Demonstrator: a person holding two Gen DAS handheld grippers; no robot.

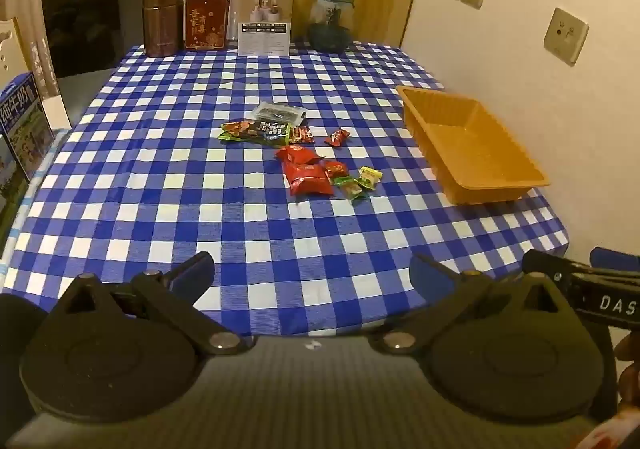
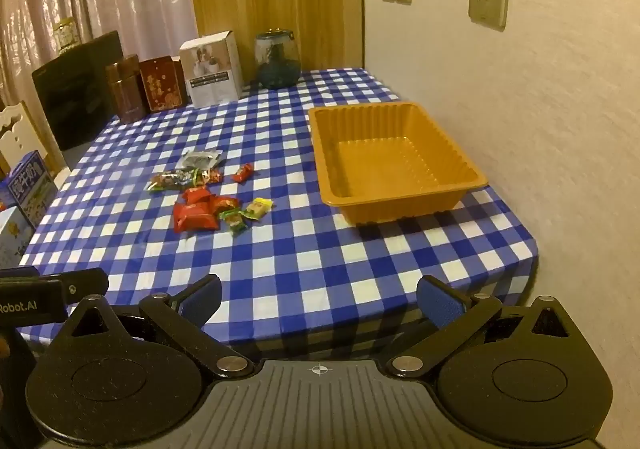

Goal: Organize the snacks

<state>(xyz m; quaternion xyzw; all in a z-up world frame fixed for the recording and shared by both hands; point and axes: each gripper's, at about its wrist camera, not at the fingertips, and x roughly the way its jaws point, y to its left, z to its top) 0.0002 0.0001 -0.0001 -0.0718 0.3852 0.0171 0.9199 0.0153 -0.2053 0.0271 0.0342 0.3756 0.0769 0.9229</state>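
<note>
Left gripper (image 1: pixel 312 269), lower edge of the left wrist view: blue-padded jaws spread wide, nothing between them, above the near edge of a blue-and-white checked tablecloth (image 1: pixel 160 169). Right gripper (image 2: pixel 319 293), lower edge of the right wrist view: jaws likewise spread wide and holding nothing, at the table's near edge. Part of the right gripper also shows at the lower right of the left wrist view. Snacks (image 1: pixel 308 173), centre of the left wrist view: a loose cluster of small packets lying on the cloth, among them red wrappers, green and yellow ones, and a clear packet with dark contents (image 1: pixel 278 113) at the far side. Orange tray (image 1: pixel 516 179), right of the snacks and well apart from them: ribbed walls, nothing visible inside. Along the upper edge: brown canister (image 1: pixel 162 19), red box (image 1: pixel 205 21), white carton (image 1: pixel 265 19), glass jar (image 1: pixel 331 23). Wall sockets (image 1: pixel 566 35), upper right.
</note>
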